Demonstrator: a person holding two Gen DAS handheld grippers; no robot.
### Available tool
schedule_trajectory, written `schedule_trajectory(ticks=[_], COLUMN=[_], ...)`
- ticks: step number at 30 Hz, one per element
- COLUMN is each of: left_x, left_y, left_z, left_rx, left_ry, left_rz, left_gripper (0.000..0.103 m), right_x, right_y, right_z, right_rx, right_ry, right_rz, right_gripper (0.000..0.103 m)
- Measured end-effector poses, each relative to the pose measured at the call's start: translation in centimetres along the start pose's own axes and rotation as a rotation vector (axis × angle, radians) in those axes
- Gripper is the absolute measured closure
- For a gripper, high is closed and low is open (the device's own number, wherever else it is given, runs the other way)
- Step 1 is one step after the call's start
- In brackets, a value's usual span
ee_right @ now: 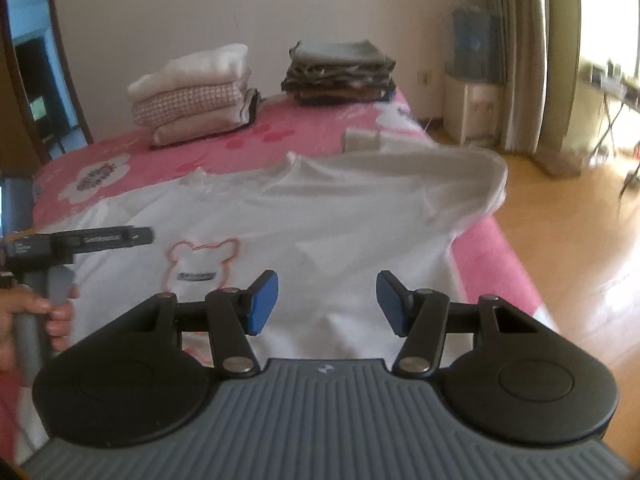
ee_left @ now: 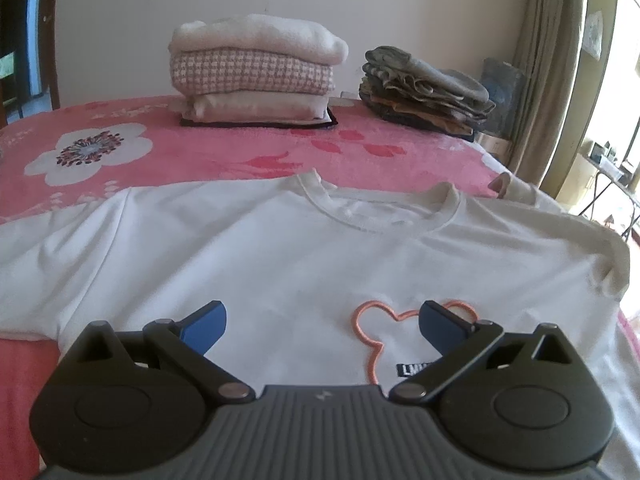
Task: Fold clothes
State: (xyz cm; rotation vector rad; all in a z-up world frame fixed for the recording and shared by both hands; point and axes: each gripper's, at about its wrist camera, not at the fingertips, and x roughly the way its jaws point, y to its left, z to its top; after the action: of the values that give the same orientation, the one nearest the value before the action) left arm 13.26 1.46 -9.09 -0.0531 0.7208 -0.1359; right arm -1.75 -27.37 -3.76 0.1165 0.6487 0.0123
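Note:
A white T-shirt (ee_left: 280, 248) lies face up on the pink floral bed, collar toward the far wall, with an orange bear outline (ee_left: 374, 330) on its chest. My left gripper (ee_left: 322, 320) hovers over the chest with its blue pads wide apart and nothing between them. In the right wrist view the same T-shirt (ee_right: 340, 224) spreads across the bed, its right sleeve hanging at the bed's edge. Open and holding nothing, my right gripper (ee_right: 327, 304) stands above the shirt's lower right part. The left gripper (ee_right: 80, 240) shows at the left, held by a hand (ee_right: 48, 312).
Two stacks of folded clothes stand at the far end of the bed: a cream and pink stack (ee_left: 256, 72) and a darker grey-brown stack (ee_left: 428, 88). The bed's right edge (ee_right: 504, 256) drops to a wooden floor (ee_right: 580, 240). Curtains (ee_right: 524, 52) hang at the right.

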Motion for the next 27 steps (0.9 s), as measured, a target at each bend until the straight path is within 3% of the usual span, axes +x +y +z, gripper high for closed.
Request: schedule_trajectory(ticks=[12, 15, 18, 27], left_x=[2.8, 3.9, 4.1, 4.5], left_y=[0.2, 0.7, 0.8, 0.9], left_z=[-1.9, -2.4, -3.0, -3.2], left_rx=[0.038, 0.029, 0.052, 0.072], left_ry=[0.053, 0.087, 0.058, 0.036], left_rz=[0.054, 0.063, 0.069, 0.071], left_gripper=[0.0, 0.0, 0.0, 0.0], right_x=[5.5, 8.7, 13.0, 24.7], right_y=[-5.7, -7.1, -7.1, -3.6], right_z=[4.9, 6.9, 8.4, 13.0], right_rx=[-0.054, -0.033, -0.052, -0.282], right_ry=[-0.143, -0.112, -0.033, 0.037], right_rz=[-0.066, -0.053, -0.025, -0.008], right_gripper=[0.041, 0.04, 0.037, 0.033])
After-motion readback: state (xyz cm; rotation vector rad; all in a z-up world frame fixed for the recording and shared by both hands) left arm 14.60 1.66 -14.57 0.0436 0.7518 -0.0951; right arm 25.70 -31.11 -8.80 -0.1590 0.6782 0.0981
